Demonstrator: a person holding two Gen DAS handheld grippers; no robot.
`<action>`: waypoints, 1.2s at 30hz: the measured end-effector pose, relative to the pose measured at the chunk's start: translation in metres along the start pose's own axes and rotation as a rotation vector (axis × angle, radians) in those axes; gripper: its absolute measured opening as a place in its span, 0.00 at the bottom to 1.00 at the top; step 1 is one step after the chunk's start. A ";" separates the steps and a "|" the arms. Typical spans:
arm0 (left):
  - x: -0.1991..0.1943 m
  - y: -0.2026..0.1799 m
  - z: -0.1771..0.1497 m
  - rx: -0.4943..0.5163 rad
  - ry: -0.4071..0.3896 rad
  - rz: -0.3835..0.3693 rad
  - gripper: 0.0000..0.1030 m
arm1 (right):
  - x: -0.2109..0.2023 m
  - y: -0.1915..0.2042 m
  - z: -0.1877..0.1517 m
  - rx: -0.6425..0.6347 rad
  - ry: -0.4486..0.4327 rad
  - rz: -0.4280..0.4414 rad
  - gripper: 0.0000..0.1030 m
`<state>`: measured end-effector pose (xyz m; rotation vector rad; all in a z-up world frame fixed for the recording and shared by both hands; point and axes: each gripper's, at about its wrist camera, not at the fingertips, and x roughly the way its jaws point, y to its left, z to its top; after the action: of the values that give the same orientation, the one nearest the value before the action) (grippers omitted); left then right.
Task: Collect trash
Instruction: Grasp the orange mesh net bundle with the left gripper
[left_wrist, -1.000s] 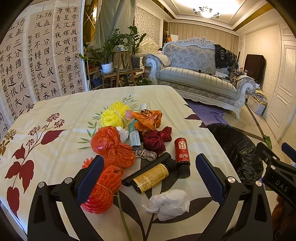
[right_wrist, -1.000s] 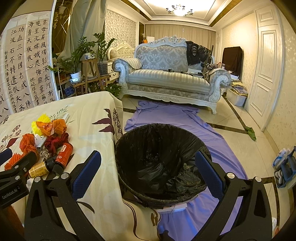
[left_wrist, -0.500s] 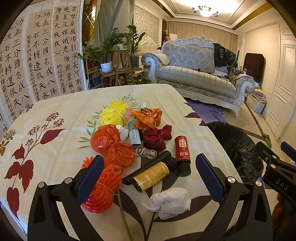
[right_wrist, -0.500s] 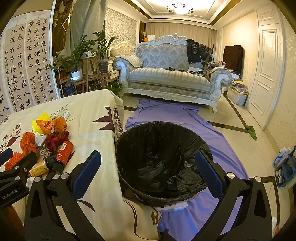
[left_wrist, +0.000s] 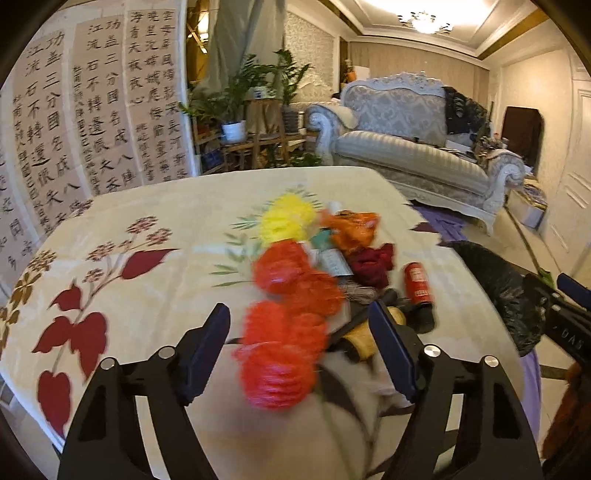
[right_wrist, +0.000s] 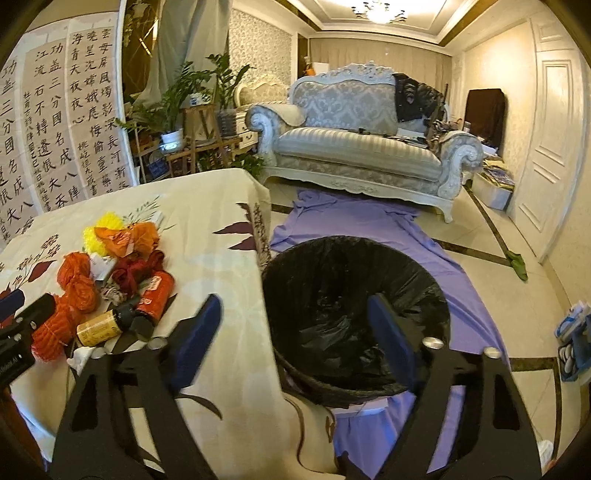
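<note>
left gripper (left_wrist: 299, 332) — jaws closing, pads not yet pressing, orange net bundle (left_wrist: 280, 354) between them | right gripper (right_wrist: 295, 325) — jaws closing on nothing, trash bin (right_wrist: 354, 314) just ahead | advice: centre the bundle, avoid the yellow-labelled bottle (left_wrist: 360, 338) beside the right finger

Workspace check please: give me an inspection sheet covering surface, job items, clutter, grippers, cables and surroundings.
Surface: table under a cream floral cloth.
Job's things: trash pile with orange net bags, yellow net, dark red rag, red bottle, yellow-label bottle; black-lined bin on the floor beside the table.
Clutter: purple sheet on the floor.
Grippers: left gripper closing around the nearest net bag, pads not yet pressing; right gripper closing, empty, over the bin's near rim.
Cables: nothing seen.
Surroundings: sofa, plants, calligraphy panels.
</note>
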<state>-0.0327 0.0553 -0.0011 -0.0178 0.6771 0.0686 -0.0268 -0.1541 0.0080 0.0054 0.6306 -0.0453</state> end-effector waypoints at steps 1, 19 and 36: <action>0.000 0.007 -0.001 -0.010 0.004 0.009 0.70 | 0.001 0.002 0.000 -0.004 0.004 0.011 0.73; 0.022 0.024 -0.013 -0.013 0.094 -0.086 0.66 | 0.001 0.035 0.000 -0.044 0.039 0.088 0.72; -0.009 0.048 -0.026 -0.028 0.057 -0.088 0.45 | -0.027 0.108 -0.027 -0.180 0.070 0.280 0.73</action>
<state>-0.0595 0.1021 -0.0154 -0.0763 0.7319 -0.0072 -0.0597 -0.0448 0.0012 -0.0792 0.6972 0.2835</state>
